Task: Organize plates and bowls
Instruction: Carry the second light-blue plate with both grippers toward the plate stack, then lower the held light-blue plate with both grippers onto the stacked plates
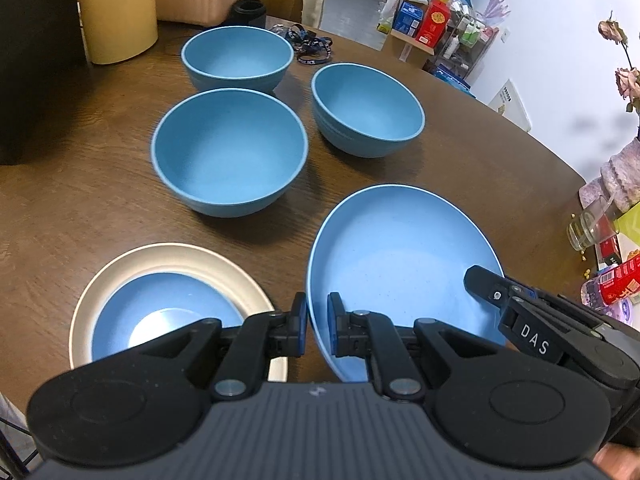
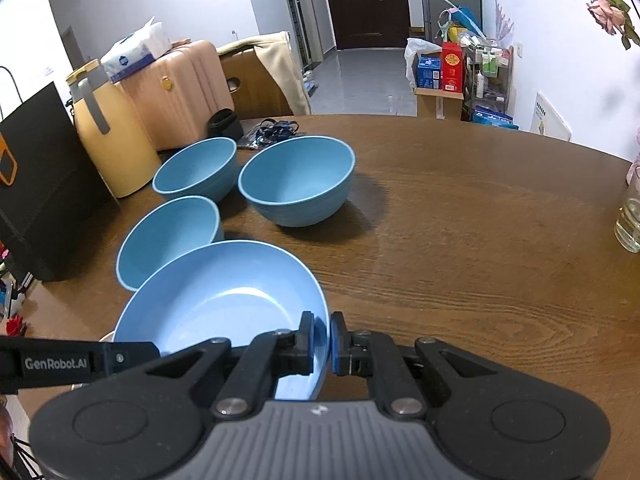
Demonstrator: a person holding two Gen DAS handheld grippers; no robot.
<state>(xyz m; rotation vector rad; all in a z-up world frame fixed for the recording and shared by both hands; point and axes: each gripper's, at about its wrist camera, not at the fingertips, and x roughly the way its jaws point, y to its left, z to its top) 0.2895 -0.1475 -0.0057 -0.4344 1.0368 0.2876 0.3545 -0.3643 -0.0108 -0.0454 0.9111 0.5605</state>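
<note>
Both grippers hold one large blue plate (image 1: 400,264) (image 2: 224,300), which seems slightly raised over the brown table (image 2: 460,240). My left gripper (image 1: 317,320) is shut on its left rim. My right gripper (image 2: 323,340) is shut on the right rim and shows in the left wrist view as a black finger (image 1: 486,282). Three blue bowls stand beyond the plate: far left (image 1: 238,58), near left (image 1: 228,152) and right (image 1: 366,108). A cream plate (image 1: 172,252) with a smaller blue plate (image 1: 168,300) on it lies left of my left gripper.
A yellow jug (image 1: 116,12) and a black bag (image 2: 44,184) stand at the table's left back. Lanyards (image 1: 312,46) lie behind the bowls. A drinking glass (image 2: 630,220) and a red can (image 1: 612,284) stand by the right edge. The table's right half shows bare wood.
</note>
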